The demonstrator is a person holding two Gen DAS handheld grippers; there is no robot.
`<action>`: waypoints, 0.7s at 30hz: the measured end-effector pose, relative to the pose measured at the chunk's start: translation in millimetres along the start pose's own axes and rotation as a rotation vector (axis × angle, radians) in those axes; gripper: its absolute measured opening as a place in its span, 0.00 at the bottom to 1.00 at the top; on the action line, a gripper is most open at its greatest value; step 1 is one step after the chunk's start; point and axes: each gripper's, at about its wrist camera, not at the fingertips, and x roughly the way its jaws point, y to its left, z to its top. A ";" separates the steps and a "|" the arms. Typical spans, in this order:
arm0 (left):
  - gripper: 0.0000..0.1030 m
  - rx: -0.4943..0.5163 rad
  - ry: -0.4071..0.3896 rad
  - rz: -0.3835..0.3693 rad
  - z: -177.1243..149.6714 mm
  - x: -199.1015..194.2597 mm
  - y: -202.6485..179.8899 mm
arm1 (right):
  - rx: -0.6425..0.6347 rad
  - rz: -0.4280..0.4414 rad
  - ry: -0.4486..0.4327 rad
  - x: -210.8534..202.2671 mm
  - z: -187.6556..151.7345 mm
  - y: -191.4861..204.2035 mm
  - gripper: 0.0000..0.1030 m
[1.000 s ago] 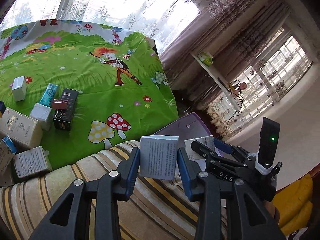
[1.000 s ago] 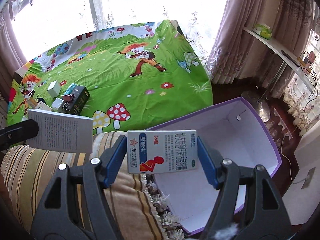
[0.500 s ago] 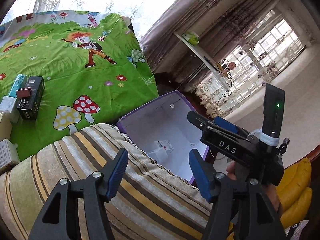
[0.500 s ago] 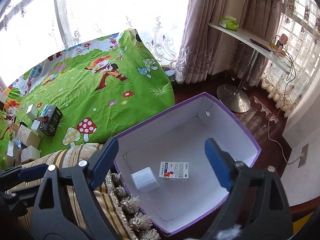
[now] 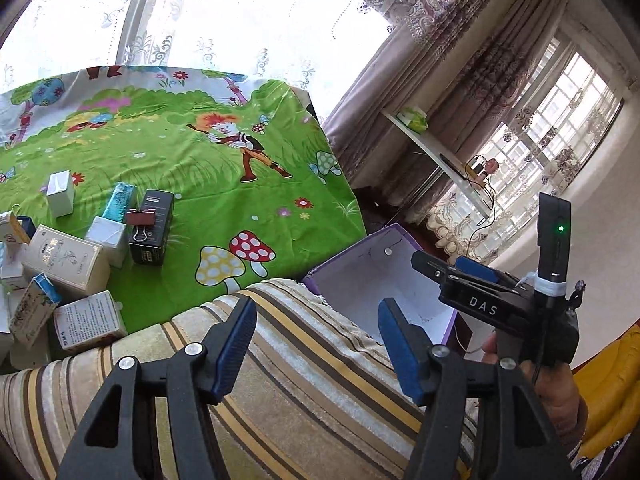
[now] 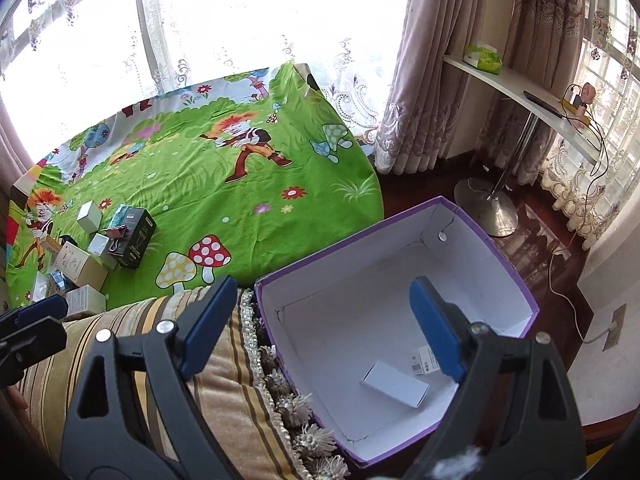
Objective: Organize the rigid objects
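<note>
Both hand-held grippers are empty with their jaws standing apart: the left hand-held gripper (image 5: 318, 354) hangs over the striped beige cushion (image 5: 304, 396), and the right hand-held gripper (image 6: 320, 328) hovers wide over the purple cardboard box with a white lining (image 6: 516, 280).

In that box lies a small white rectangular carton (image 6: 394, 388), flat on the floor near the front corner. Its long axis runs on a diagonal, from the left wall side down toward the near right. A second packet with a barcode label (image 6: 424, 362) sits just behind it, mostly hidden by the right jaw, so I cannot tell how it lies.

The rest of the cartons are well apart from the box, bunched on the green cartoon-print cloth (image 5: 224, 184) that covers the surface: a cream box with gold lettering (image 5: 66, 262), a black carton (image 5: 154, 226) with a dark red binder clip (image 5: 140, 218) leaning on it, and several white ones.

My worry is that pile. The cartons touch and lean on each other, so a jaw pushed in could knock neighbours over or nudge the ones at the near edge off the surface. The clip may slide off when the black carton is lifted. Light cartons dropped from above may also bounce or land askew in the box.
</note>
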 end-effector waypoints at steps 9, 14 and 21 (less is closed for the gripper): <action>0.62 -0.043 -0.061 0.123 -20.6 -49.6 47.7 | -0.056 0.065 0.009 -2.5 1.5 36.8 0.87; 0.62 -0.111 -0.093 0.196 -34.6 -76.0 82.2 | -0.094 0.107 0.026 0.6 -1.2 60.7 0.87; 0.62 -0.239 -0.107 0.264 -47.9 -100.4 132.7 | -0.154 0.165 0.064 7.7 -4.4 91.9 0.87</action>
